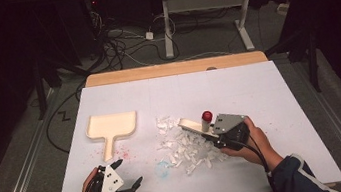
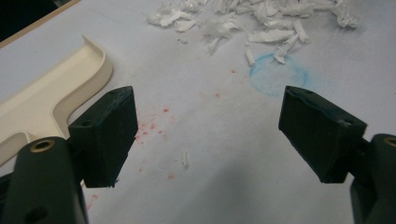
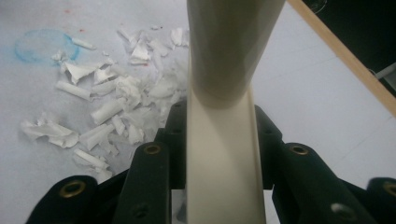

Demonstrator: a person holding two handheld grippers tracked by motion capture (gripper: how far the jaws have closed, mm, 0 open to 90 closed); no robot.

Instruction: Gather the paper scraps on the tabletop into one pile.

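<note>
A cream dustpan point(image 1: 112, 124) point(image 2: 42, 102) lies flat at the left of the white sheet, handle toward me. Several torn white paper scraps point(image 1: 183, 147) point(image 2: 261, 23) point(image 3: 107, 107) are heaped mid-table. My right gripper point(image 1: 213, 134) point(image 3: 219, 121) is shut on the handle of a cream hand tool point(image 1: 190, 123) point(image 3: 224, 60) with a red knob point(image 1: 206, 116). The tool's flat end sits at the far right side of the heap. My left gripper point(image 1: 129, 171) point(image 2: 205, 130) is open just in front of the dustpan handle, with nothing between its jaws.
A blue chalky ring point(image 1: 162, 169) point(image 2: 278, 74) point(image 3: 42, 44) and red specks point(image 1: 125, 150) point(image 2: 154, 126) mark the white sheet point(image 1: 258, 88). The wooden table edge point(image 1: 175, 68) runs along the back, with cables and a desk frame point(image 1: 166, 26) on the floor behind.
</note>
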